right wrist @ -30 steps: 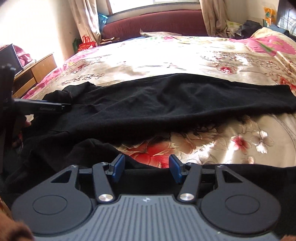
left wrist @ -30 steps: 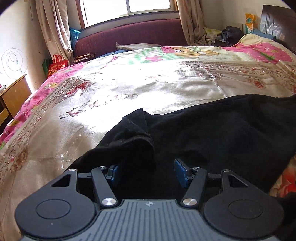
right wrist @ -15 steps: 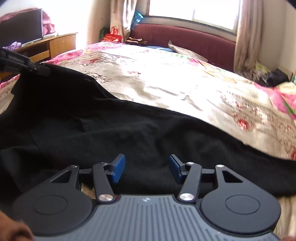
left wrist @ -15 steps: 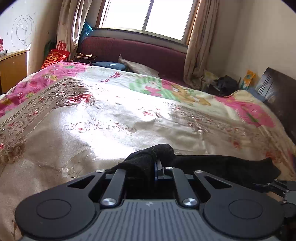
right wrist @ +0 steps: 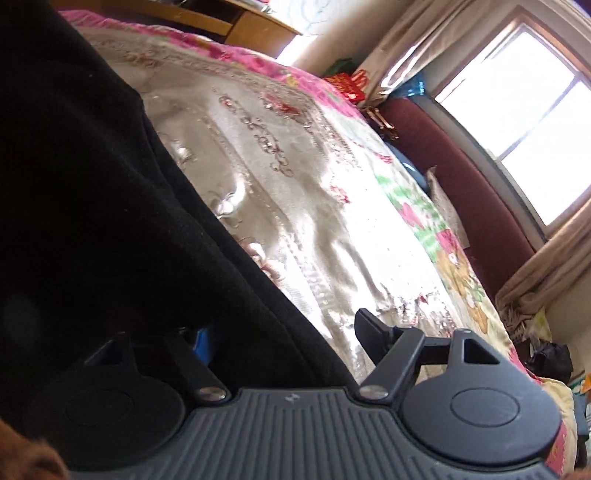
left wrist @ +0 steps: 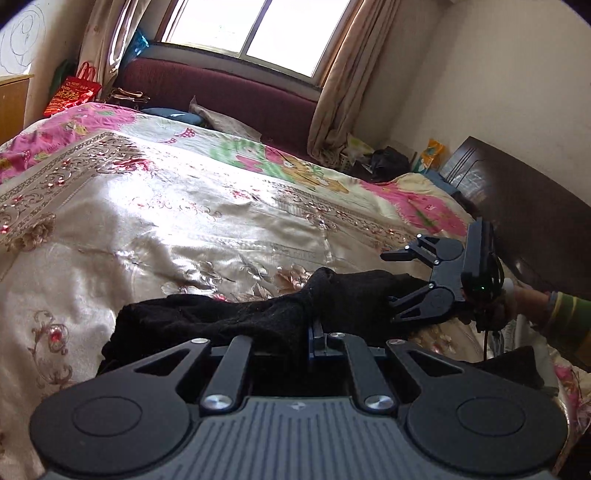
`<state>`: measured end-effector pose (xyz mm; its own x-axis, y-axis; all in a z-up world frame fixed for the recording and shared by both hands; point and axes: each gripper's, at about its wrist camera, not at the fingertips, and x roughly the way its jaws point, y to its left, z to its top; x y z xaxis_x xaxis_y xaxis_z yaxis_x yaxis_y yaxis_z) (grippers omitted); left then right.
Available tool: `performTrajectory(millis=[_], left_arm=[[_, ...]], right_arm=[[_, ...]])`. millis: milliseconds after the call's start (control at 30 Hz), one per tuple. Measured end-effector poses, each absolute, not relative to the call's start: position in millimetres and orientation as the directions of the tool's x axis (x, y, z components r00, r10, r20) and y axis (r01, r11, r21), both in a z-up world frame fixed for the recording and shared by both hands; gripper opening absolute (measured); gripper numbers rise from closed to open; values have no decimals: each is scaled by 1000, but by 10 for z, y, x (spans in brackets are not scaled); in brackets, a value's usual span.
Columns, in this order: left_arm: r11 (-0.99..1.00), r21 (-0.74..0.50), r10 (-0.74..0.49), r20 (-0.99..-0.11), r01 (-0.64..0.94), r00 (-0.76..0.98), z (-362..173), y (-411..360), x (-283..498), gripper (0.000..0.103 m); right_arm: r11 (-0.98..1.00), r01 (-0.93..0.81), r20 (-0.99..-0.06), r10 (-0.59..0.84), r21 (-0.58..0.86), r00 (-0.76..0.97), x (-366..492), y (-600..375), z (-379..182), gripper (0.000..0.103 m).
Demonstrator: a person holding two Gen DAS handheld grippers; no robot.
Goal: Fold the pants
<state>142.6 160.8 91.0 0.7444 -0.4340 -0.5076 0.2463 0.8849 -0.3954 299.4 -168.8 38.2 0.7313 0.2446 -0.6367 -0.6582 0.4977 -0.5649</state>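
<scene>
Black pants (left wrist: 221, 321) lie bunched on the flowered bedspread (left wrist: 184, 206). My left gripper (left wrist: 314, 332) is shut on a fold of them, and the cloth rises over its fingers. In the same view, my right gripper (left wrist: 389, 286) reaches in from the right, turned on its side, with pants cloth between its spread fingers. In the right wrist view the pants (right wrist: 92, 184) fill the left side and drape over the left finger. There my right gripper (right wrist: 286, 338) has its jaws opening, with the right finger bare over the bedspread (right wrist: 314, 221).
A dark wooden headboard (left wrist: 535, 221) stands at the right, and a hand in a striped sleeve (left wrist: 554, 310) holds the right gripper. A maroon bench (left wrist: 221, 92) runs under the window, with a red bag (left wrist: 72, 94) beside it. A wooden desk (right wrist: 240, 22) stands past the bed.
My left gripper closed on a fold of the pants, lifted it and carried it toward the right gripper. My right gripper rolled onto its side and its jaws spread wider.
</scene>
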Motion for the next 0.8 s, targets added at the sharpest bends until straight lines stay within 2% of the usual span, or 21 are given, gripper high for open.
performTrajectory(millis=[200, 267, 300, 367, 433, 567, 700, 800], left_arm=[[871, -416, -465, -529, 261, 710, 751, 1526, 1206, 25], [870, -419, -468, -538, 260, 701, 701, 1503, 1170, 25], [871, -419, -467, -542, 258, 699, 681, 1493, 1161, 25], [872, -418, -464, -545, 253, 698, 664, 1490, 1147, 25], [875, -418, -458, -546, 245, 702, 650, 1525, 1156, 26], [888, -415, -419, -548, 200, 724, 620, 1624, 1288, 27], [919, -355, -353, -541, 173, 764, 734, 1731, 1632, 27], [935, -318, -305, -505, 155, 807, 952, 1881, 1783, 27]], right_arm=[[386, -770, -763, 214, -508, 610, 2889, -1685, 238, 74], [376, -770, -782, 163, -515, 602, 2897, -1697, 145, 68], [383, -762, -786, 131, -522, 604, 2920, -1705, 90, 60], [424, -753, -805, 85, -504, 587, 2995, -1770, 33, 25], [472, -741, -818, 70, -477, 571, 3035, -1834, 28, 15], [522, -707, -804, 64, -478, 591, 2973, -1925, 161, 5], [592, -630, -766, 34, -503, 643, 2936, -1890, 429, 4], [656, -560, -712, 49, -506, 700, 2817, -1849, 832, 3]])
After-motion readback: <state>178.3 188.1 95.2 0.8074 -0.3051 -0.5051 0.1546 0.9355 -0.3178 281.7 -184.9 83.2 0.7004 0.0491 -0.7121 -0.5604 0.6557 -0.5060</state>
